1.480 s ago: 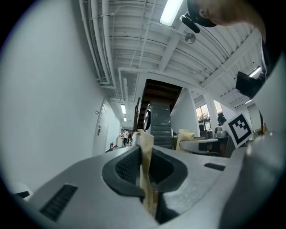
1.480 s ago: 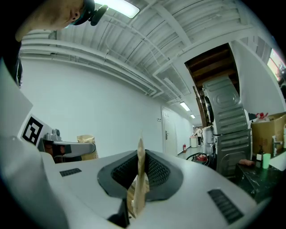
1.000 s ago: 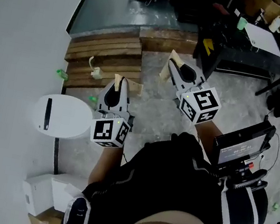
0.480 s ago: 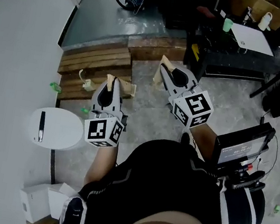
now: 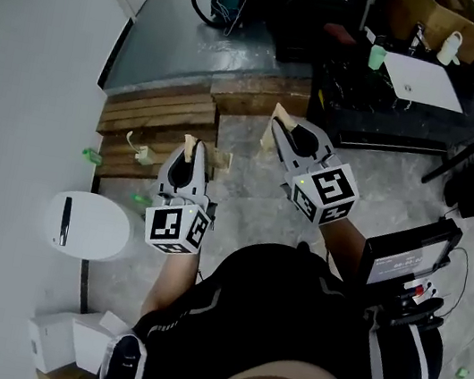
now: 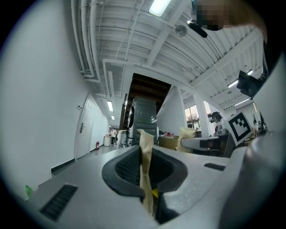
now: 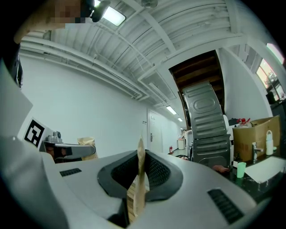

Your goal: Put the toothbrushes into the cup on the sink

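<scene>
Head view puts the white sink on a black table at the upper right. The green cup stands upright, mouth up, just beside the sink's left edge. Both grippers are held out level over bare floor, well short of the sink and to its left. The right gripper is the nearer of the two to the sink, while the left gripper sits further back from it and further to its left. Each gripper points up the frame and passes the sink on its left side rather than aiming at it. The right gripper view agrees, since the cup and sink sit low at its right edge, off the line of the jaws. In each gripper view the two taped pads meet along one tan seam, so both pairs of jaws are closed together. Neither pair holds anything, though a small yellow fleck shows deep in the left pair's throat and I cannot identify it. No toothbrush can be picked out in any view, on the sink or elsewhere. By my reading, the coming move depends on swinging right toward the sink, with the right gripper better placed to arrive first.
</scene>
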The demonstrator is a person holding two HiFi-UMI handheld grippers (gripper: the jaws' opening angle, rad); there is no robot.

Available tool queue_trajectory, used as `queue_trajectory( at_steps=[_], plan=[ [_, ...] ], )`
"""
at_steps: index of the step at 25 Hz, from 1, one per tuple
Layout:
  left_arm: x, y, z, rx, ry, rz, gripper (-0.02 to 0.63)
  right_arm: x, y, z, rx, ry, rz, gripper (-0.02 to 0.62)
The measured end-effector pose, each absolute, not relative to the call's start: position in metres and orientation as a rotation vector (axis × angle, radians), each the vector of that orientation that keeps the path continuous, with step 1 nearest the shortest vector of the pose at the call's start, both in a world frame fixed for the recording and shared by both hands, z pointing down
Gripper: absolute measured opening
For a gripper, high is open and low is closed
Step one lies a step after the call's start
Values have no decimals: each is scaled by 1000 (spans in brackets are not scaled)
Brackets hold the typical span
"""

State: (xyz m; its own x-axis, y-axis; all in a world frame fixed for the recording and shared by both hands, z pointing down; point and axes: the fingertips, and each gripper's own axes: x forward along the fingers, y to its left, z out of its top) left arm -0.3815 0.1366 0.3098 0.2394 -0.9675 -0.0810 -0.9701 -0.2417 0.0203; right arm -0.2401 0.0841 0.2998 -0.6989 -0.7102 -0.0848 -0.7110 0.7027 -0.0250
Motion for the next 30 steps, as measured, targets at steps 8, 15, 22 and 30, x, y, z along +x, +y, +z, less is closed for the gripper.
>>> queue_trajectory(
  at_steps=[8, 15, 22, 30],
  plan=[
    [-331, 100, 309, -2451, 1905, 117, 34, -192, 49, 302, -1167, 2823, 5, 43],
    [-288, 80, 307, -2458, 1893, 131, 34, -146, 33, 296, -1181, 2805, 27, 43],
    [-234, 62, 307, -2492, 1834, 119, 34, -96, 25, 296, -1209, 2777, 32, 43],
    [-183, 43, 305, -2547, 1765, 94, 34, -47, 15, 296, -1267, 2739, 16, 43]
  ],
)
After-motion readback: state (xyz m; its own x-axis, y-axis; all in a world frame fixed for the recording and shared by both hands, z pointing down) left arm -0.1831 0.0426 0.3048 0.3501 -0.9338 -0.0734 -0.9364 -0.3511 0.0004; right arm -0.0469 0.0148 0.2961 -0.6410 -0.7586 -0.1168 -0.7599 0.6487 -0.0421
